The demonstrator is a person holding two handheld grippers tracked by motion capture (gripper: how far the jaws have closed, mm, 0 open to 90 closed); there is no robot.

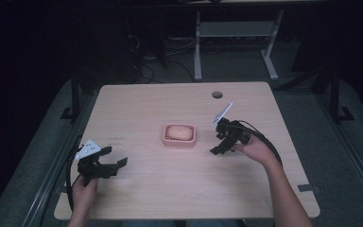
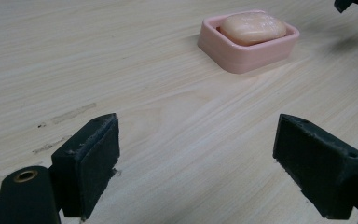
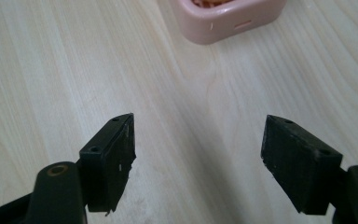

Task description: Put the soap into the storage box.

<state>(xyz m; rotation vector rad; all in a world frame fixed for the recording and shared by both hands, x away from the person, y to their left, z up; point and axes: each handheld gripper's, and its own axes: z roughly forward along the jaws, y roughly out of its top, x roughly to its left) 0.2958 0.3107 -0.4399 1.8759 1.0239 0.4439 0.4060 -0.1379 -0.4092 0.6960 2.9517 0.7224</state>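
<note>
A pink soap dish point(image 1: 193, 137) sits at the middle of the wooden table point(image 1: 142, 101), with a peach bar of soap point(image 1: 179, 132) lying in it. The left gripper view has the dish point(image 2: 242, 58) and soap point(image 2: 253, 28) ahead at upper right. My left gripper point(image 1: 116, 158) is near the table's left front, open and empty, its jaws point(image 2: 196, 158) wide apart above bare wood. Just right of the dish, my right gripper point(image 1: 220, 144) tilts down, open with nothing between its jaws point(image 3: 198, 161). The dish's pink wall point(image 3: 223, 18) lies at the top of the right gripper view.
A round cable hole point(image 1: 217, 94) lies near the table's far edge. Beyond the table stand a white desk frame point(image 1: 198, 42) and loose cables on the dark floor. Faint scuff marks point(image 2: 72, 114) streak the wood by the left gripper.
</note>
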